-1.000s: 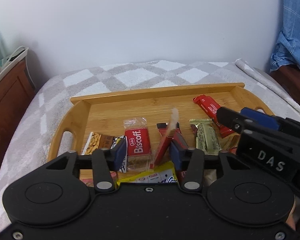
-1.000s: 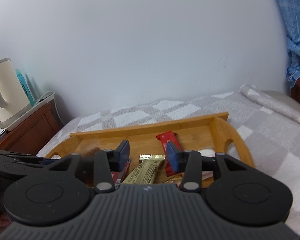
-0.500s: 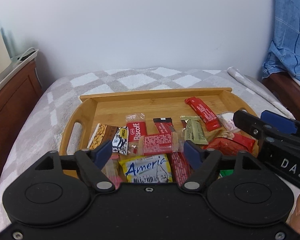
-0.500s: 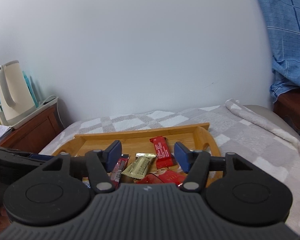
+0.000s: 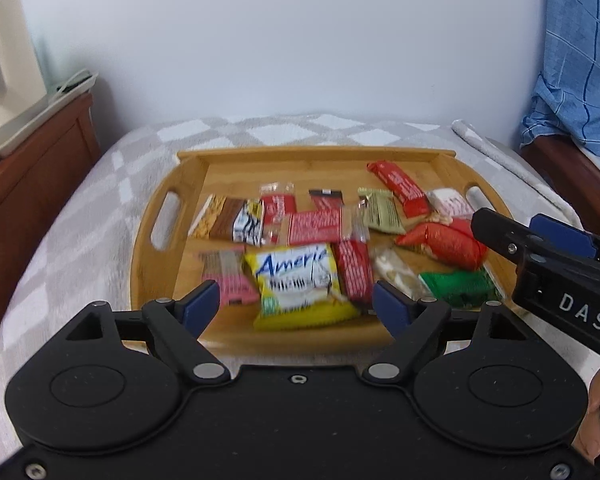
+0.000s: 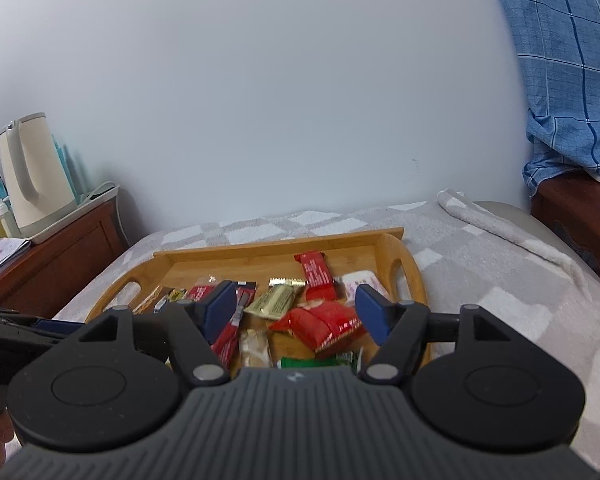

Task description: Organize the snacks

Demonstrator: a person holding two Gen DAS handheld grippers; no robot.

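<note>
A wooden tray (image 5: 156, 264) (image 6: 414, 276) with handles lies on a checked grey blanket and holds several snack packs. Among them are a yellow pack (image 5: 296, 284), a red bag (image 5: 448, 244) (image 6: 320, 324), a green pack (image 5: 460, 288), a red bar (image 5: 400, 188) (image 6: 316, 274) and a gold bar (image 5: 380, 212) (image 6: 274, 300). My left gripper (image 5: 296, 306) is open and empty above the tray's near edge. My right gripper (image 6: 296, 312) is open and empty over the tray's right part; it shows at the right of the left wrist view (image 5: 540, 248).
A wooden nightstand (image 6: 52, 256) with a cream kettle (image 6: 32, 176) stands at the left. A blue checked cloth (image 6: 572, 68) hangs over dark wood furniture at the right. A white wall rises behind the bed. A rolled blanket edge (image 6: 500, 232) runs along the right.
My left gripper has opened wide, let go of a red snack pack now lying in the tray, and pulled back. My right gripper has also opened and drawn back.
</note>
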